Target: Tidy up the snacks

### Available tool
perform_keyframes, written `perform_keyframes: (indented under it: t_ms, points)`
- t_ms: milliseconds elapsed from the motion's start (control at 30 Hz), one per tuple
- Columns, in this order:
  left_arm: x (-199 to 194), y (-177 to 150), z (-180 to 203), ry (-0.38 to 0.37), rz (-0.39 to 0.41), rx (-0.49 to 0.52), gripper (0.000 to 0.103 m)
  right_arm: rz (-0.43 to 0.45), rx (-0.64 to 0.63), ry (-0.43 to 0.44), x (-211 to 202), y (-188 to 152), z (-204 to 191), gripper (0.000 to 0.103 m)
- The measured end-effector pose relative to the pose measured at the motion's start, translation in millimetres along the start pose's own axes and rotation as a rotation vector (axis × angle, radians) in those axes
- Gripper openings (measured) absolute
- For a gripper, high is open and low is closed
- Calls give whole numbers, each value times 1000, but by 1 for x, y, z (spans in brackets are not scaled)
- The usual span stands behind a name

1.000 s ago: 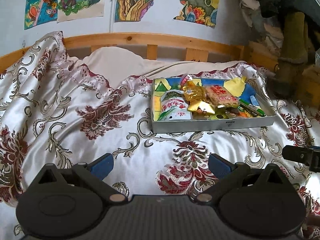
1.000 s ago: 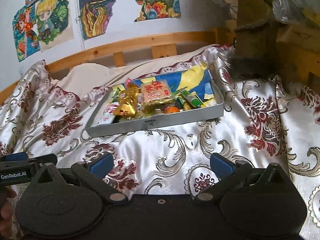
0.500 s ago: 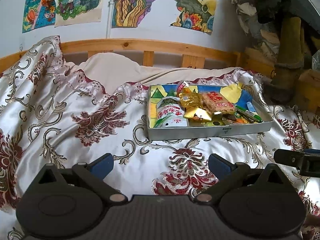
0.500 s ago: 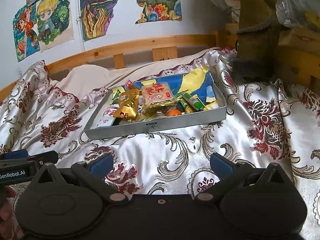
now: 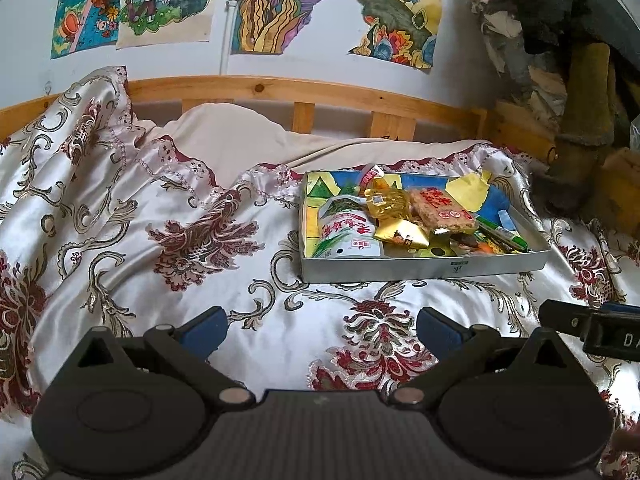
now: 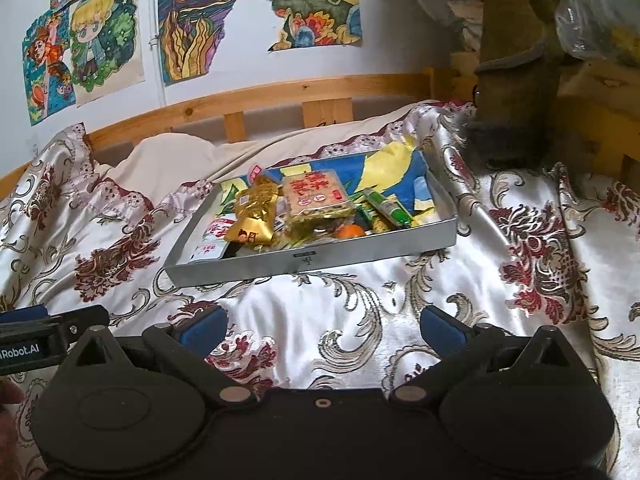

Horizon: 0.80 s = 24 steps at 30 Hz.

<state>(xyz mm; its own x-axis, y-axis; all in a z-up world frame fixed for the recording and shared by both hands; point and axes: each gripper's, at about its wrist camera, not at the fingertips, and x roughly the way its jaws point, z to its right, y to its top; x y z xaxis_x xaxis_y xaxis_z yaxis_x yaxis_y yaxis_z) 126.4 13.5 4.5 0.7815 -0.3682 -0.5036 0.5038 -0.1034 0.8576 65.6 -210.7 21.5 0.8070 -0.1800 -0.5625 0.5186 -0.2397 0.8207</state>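
Bedspread [image 5: 240, 280] fills both views; we sit a little farther back from the tray [image 5: 420, 270] than a second ago. Snacks all lie piled inside it: white pouch [image 5: 346, 236], red cracker pack [image 5: 442, 208], gold packets [image 5: 400, 234]. None on the cloth. Left gripper [image 5: 322, 326] and right gripper [image 6: 322, 326] both spread wide, holding nothing. Reads as backing off from a filled tray.
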Motion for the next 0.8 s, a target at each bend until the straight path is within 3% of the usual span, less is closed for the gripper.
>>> perform_keyframes:
  t_ms: [800]
  points:
    - [4, -1, -3, 8, -8, -5, 103, -2, 2, -4, 6, -1, -2, 102]
